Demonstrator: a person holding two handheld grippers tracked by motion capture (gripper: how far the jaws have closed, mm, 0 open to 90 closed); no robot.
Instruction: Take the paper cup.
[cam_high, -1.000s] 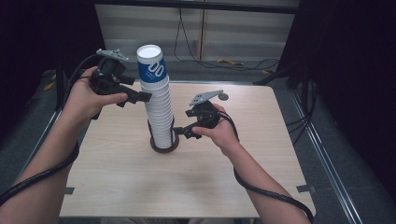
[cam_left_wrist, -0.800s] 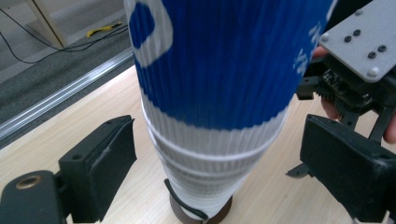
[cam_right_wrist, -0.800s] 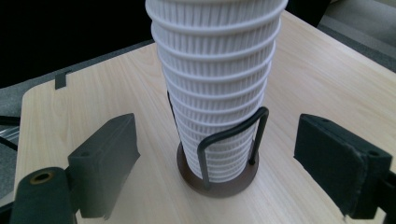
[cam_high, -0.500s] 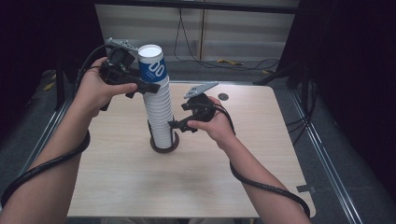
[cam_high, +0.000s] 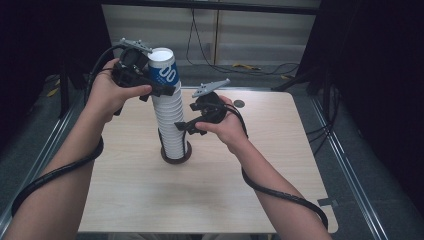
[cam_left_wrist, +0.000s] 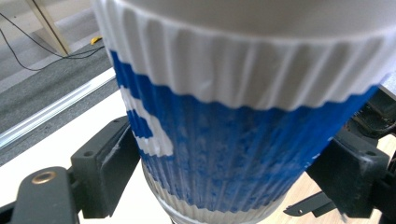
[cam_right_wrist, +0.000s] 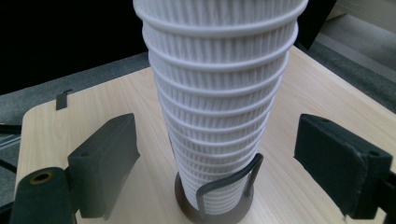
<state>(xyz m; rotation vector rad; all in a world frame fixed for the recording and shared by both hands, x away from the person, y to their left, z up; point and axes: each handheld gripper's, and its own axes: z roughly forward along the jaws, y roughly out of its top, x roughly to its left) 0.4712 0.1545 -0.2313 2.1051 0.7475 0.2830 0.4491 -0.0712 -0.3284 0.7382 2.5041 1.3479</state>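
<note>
Nearest the person, the front of the light wood table (cam_high: 200, 200) lay bare, both forearms coming in over it with black cables trailing from the grippers. Mid-table stood a tall stack of ribbed white paper cups (cam_high: 171, 125), nested upside down and seated in a dark round wire holder (cam_high: 175, 155); the right gripper view showed the holder's base flat on the wood and one wire upright rising beside the lowest cups. The right gripper (cam_high: 189, 126) was held low beside the stack, its jaws spread wide with one pad (cam_right_wrist: 107, 163) on each side of the stack's lower part and a clear gap to the cups on both sides. The left gripper (cam_high: 162, 90) was raised to the top of the stack, at the topmost cup (cam_high: 162, 70), blue with white lettering. In the left gripper view its pads (cam_left_wrist: 109, 163) sat against both sides of that blue cup, jaws closed on it. Open tabletop remained to the left and right of the stack and toward the rounded far right corner. A small dark disc (cam_high: 239, 104) lay near the far edge. Beyond the table, grey floor with loose cables ran to a pale wall panel, with dark curtains at both sides.
</note>
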